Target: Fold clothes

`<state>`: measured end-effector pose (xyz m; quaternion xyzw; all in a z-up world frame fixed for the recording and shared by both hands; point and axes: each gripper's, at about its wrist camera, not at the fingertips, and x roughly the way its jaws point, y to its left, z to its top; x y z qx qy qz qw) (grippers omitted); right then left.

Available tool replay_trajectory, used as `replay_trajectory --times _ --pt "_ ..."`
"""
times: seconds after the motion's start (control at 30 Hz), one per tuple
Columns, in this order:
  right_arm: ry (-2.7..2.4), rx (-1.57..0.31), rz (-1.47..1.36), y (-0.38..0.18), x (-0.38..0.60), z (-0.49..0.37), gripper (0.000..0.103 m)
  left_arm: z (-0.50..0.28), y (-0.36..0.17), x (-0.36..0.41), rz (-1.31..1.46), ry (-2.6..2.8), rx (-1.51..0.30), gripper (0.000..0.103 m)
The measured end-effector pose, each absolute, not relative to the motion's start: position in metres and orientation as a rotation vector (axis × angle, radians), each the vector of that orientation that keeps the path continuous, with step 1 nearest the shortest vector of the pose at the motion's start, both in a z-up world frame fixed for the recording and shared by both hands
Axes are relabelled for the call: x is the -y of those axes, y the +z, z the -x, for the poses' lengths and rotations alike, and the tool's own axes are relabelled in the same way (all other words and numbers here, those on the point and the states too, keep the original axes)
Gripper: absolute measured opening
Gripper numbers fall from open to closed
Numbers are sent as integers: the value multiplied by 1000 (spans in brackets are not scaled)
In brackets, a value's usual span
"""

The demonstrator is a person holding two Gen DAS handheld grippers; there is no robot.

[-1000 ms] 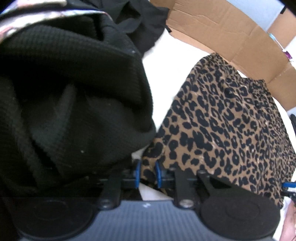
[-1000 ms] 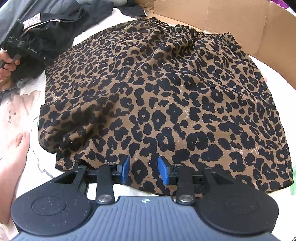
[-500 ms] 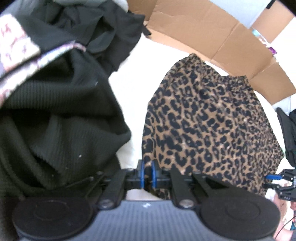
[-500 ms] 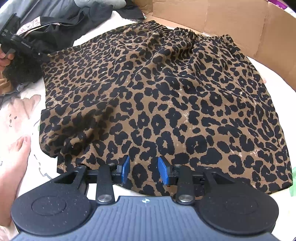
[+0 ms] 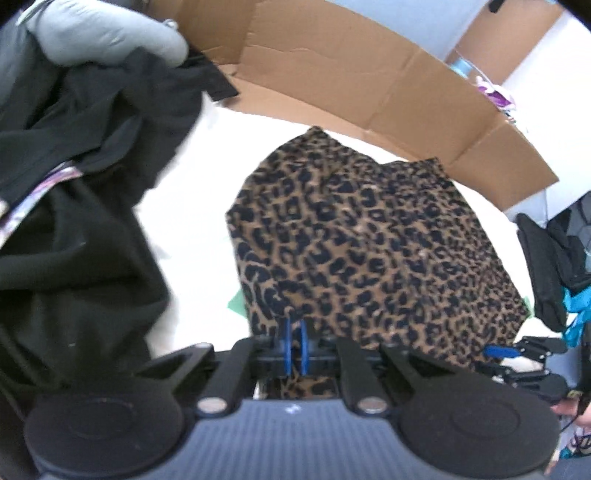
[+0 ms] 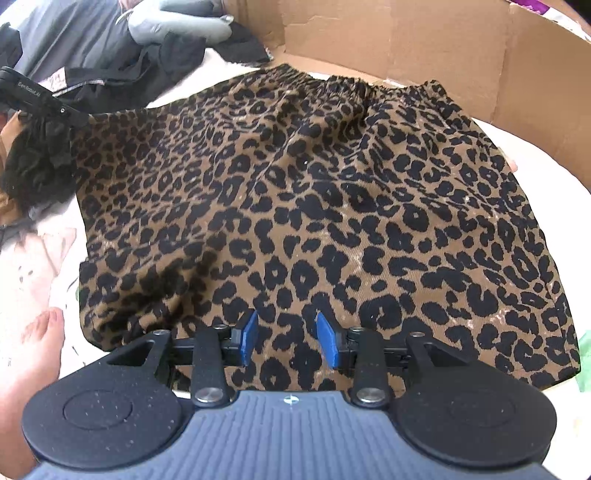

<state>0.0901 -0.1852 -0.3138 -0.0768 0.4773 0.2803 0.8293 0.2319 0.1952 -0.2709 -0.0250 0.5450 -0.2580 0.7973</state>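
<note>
A leopard-print skirt [image 5: 369, 240] lies spread on a white sheet, its gathered waistband toward the cardboard at the back. In the left wrist view, my left gripper [image 5: 294, 343] is shut on the skirt's near left edge, with a fold of fabric pinched between the blue pads and lifted off the sheet. The right wrist view shows the skirt [image 6: 314, 203] mostly flat, with the left gripper's black body [image 6: 37, 99] at its far left corner. My right gripper [image 6: 288, 341] hovers over the near hem, open, its pads apart above the cloth.
A pile of black clothes [image 5: 74, 221] and a grey garment [image 5: 103, 33] crowd the left side. A cardboard wall [image 5: 351, 81] curves behind the skirt. A dark bag [image 5: 543, 266] sits at the right. A person's bare foot [image 6: 37, 354] rests on the sheet near the left.
My left gripper has shut on the skirt's left edge and risen, pulling away from the black pile and lifting that corner. The right gripper has stayed put over the hem.
</note>
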Motion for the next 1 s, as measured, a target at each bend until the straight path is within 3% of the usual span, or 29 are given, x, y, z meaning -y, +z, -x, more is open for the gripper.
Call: replay_trajectory --times 0.67,1.0 --pt "589 -880 20 -282 199 -104 46 -208 -270 -63 32 -669 -1213 5" --pt "639 -842 -15 -274 197 -100 47 -201 -270 -2 -121 -762 -1249 5"
